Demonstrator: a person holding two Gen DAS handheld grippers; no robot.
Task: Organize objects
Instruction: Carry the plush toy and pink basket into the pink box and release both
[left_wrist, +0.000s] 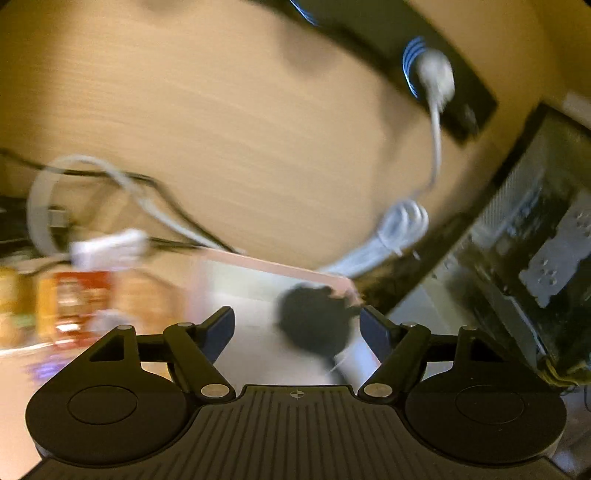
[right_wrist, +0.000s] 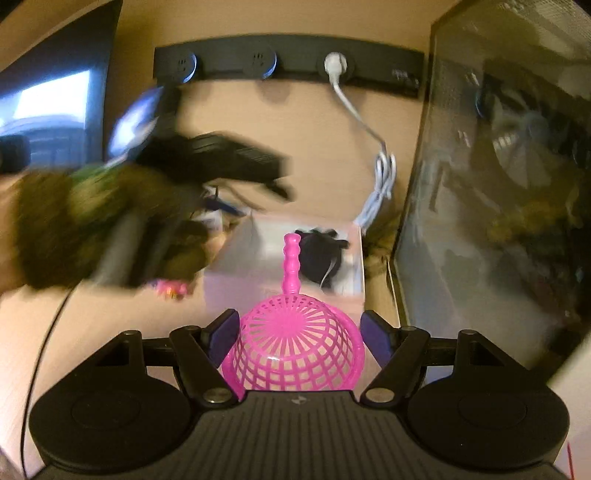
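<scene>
My right gripper is shut on a pink plastic strainer. Its mesh bowl sits between the pads and its handle points away from me. Beyond it stands a white box with a pink rim, and a black object lies inside. In the left wrist view my left gripper is open with nothing between its fingers. It hovers over the same box, with the black object just past its right fingertip. Seen from the right wrist, the left gripper is a dark blur held by a fuzzy olive sleeve.
A black power strip on the wooden wall holds a white plug. Its coiled white cable hangs down. A dark glass-sided computer case fills the right. Blurred colourful packages lie left of the box, and a screen glows at far left.
</scene>
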